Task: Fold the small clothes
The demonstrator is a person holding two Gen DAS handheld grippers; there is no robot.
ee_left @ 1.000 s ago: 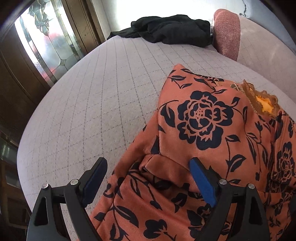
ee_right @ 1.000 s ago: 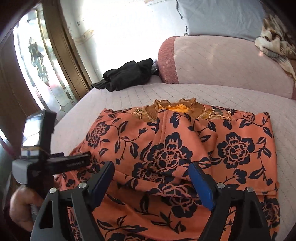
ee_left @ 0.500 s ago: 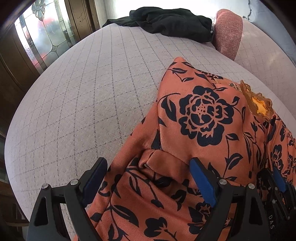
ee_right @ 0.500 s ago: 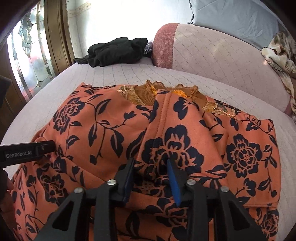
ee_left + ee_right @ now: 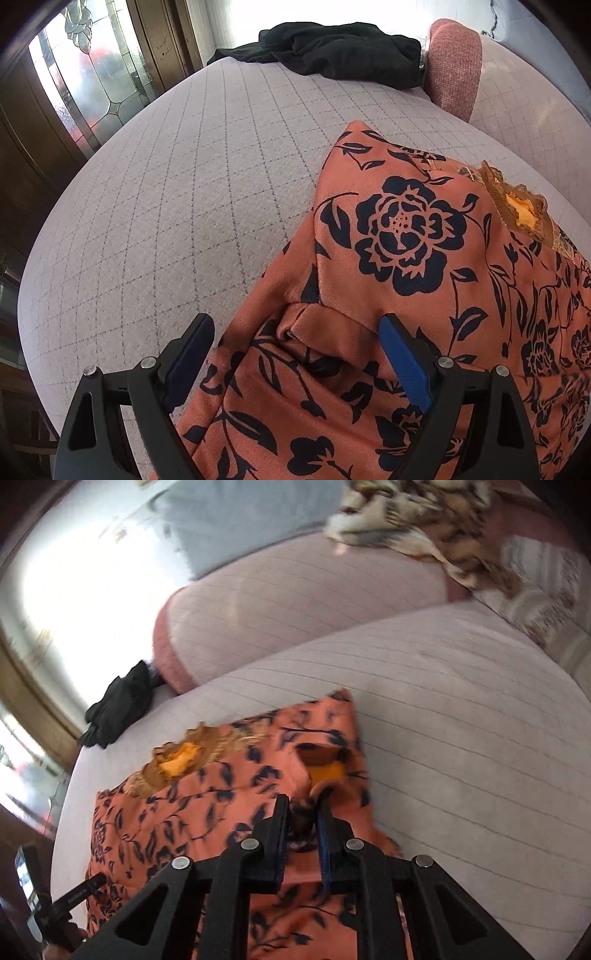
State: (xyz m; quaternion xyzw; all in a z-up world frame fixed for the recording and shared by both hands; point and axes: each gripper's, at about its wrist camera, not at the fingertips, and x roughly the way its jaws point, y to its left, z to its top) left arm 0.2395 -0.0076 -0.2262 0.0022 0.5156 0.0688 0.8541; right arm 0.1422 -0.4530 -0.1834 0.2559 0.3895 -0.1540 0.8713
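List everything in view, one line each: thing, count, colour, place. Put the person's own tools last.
floral top: one, orange with dark blue flowers, lying on the cushion, one fold pinched and lifted by the right tool.
collar: one, brown and yellow, at the far edge of the top.
black garment: one, black, crumpled at the far end of the cushion.
cushion: one, pale grey with a grid pattern, under everything.
bolster: one, pale with pink end, behind the cushion.
blanket: one, brown and cream, far right.
door: one, wood with leaded glass, left.
left tool: one, black with blue pads, open over the top's near edge.
right tool: one, black, shut on the top.
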